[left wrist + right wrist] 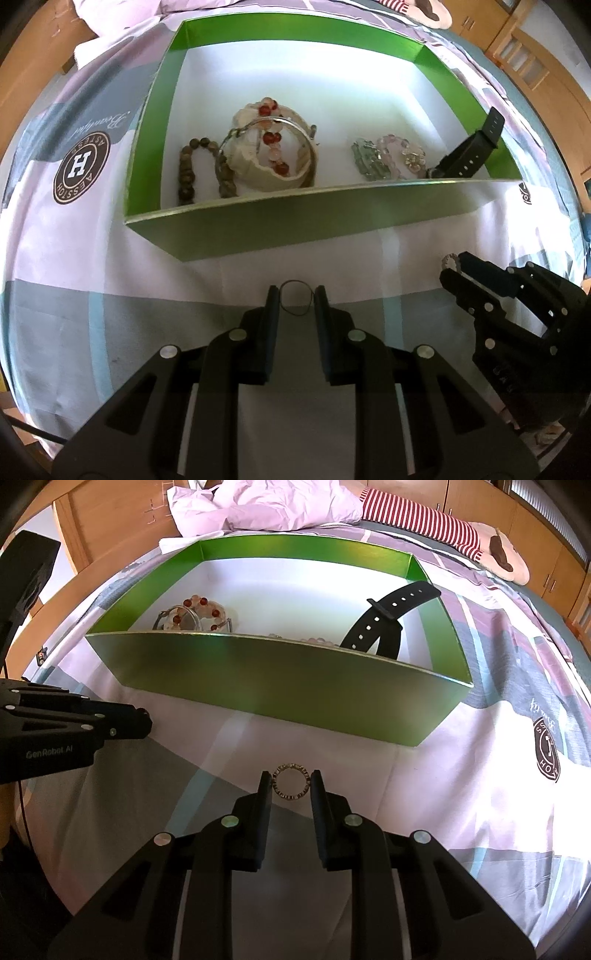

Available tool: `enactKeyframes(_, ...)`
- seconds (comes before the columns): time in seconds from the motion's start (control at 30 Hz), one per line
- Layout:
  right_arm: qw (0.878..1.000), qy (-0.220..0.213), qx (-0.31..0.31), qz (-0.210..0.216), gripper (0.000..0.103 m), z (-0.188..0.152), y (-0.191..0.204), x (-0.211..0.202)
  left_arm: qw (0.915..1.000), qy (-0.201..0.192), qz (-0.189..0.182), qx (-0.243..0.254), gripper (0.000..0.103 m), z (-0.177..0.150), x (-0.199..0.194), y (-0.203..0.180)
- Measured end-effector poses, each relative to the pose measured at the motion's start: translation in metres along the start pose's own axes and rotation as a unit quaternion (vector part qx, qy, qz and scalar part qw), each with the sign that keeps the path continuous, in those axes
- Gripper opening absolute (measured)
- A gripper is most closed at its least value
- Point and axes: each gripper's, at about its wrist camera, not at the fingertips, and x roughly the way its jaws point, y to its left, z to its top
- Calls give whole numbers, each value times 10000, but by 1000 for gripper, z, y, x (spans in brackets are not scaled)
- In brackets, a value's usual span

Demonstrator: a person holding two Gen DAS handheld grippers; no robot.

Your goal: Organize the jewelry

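Both hand-held grippers hung over the bed, each pinching a ring between its fingertips. Left hand-held gripper (296, 300) was clamped on a thin dark wire ring (295, 298), held upright just above the patchwork bedspread (74, 258), in front of the near wall of the green box (295, 229). Right hand-held gripper (290, 783) was closed on a studded ring (290, 782), also short of the box's front wall; in the left wrist view it appeared off to the right with that ring at its tip. Inside the box, on its white floor, lay a brown bead bracelet (188, 166) at the left, a cream holder (273, 155) draped with a red and pale bead bracelet (271, 138) and a silver bangle (258, 127), then a greenish chain (365, 162) touching a pink bead bracelet (402, 151). A black strap (384, 620) leaned against the right wall. A striped plush toy (436, 524) lay beyond the box.
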Motion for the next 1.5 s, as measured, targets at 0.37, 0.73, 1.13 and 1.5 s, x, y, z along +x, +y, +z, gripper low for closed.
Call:
enactKeyframes(0.37, 9999, 111, -64, -95, 22, -1, 4, 6, 9994, 11, 278, 189, 20, -9, 4, -9)
enactKeyframes(0.73, 9998, 143, -65, -112, 22, -1, 5, 9, 9990, 12, 374, 250, 20, -6, 12, -24)
enactKeyframes(1.13, 10000, 8, 6, -82, 22, 2, 3, 4, 9987, -91, 409, 287, 20, -9, 9, -40)
enactKeyframes(1.5, 9997, 190, -83, -123, 39, -2, 4, 10, 9978, -106, 536, 382, 20, -10, 8, -45)
